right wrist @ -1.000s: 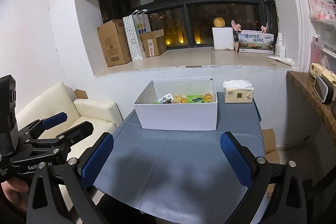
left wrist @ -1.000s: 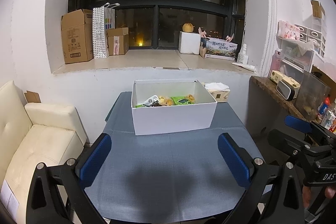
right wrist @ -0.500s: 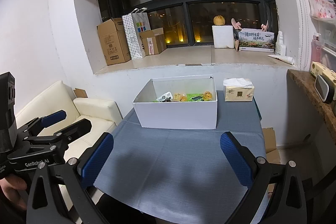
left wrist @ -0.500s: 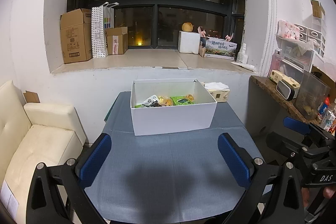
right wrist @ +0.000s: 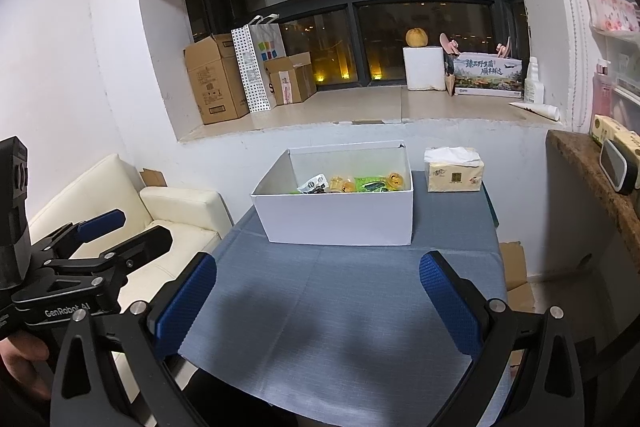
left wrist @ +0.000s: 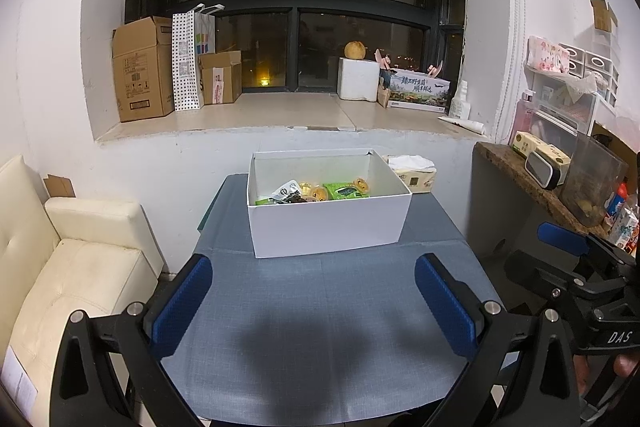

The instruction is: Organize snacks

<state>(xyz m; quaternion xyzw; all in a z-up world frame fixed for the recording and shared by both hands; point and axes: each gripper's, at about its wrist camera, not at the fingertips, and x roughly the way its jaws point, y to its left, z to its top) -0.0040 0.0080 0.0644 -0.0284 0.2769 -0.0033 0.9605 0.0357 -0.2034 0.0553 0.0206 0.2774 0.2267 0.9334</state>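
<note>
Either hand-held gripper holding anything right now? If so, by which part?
Nothing is held. The left hand-held gripper and the right hand-held gripper are both open over the blue tablecloth, with the snacks in the white box.
</note>
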